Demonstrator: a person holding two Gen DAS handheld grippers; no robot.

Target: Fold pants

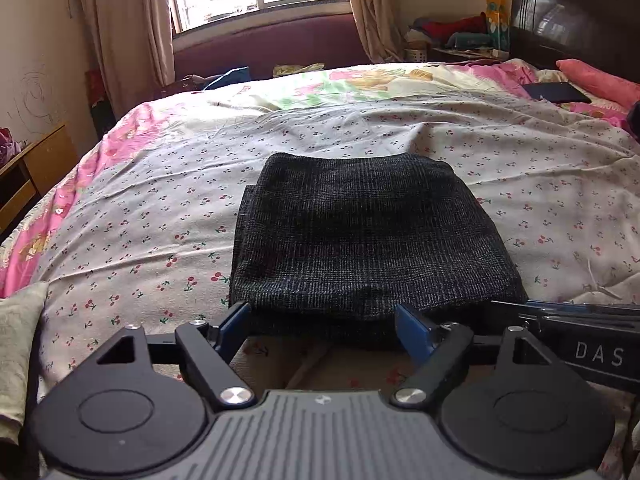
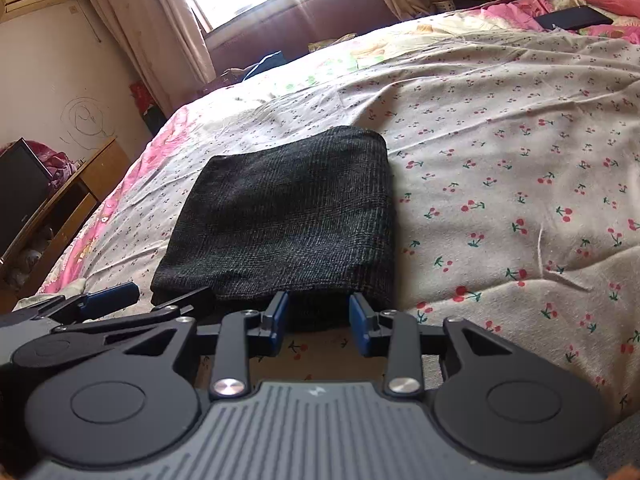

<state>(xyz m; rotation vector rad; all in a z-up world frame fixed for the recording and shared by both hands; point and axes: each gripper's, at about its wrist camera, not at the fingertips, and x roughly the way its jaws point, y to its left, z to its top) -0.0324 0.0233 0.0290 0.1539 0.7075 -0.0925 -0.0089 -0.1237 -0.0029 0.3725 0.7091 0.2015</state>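
I see pants (image 1: pixel 360 240) folded near the bed's (image 1: pixel 520 168) front edge; left gripper (image 1: pixel 324 320) and right gripper (image 2: pixel 318 312) both spread at the near hem.

Both wrist views low, close, facing pants (image 1: pixel 372 236), bed (image 2: pixel 500 160) shared
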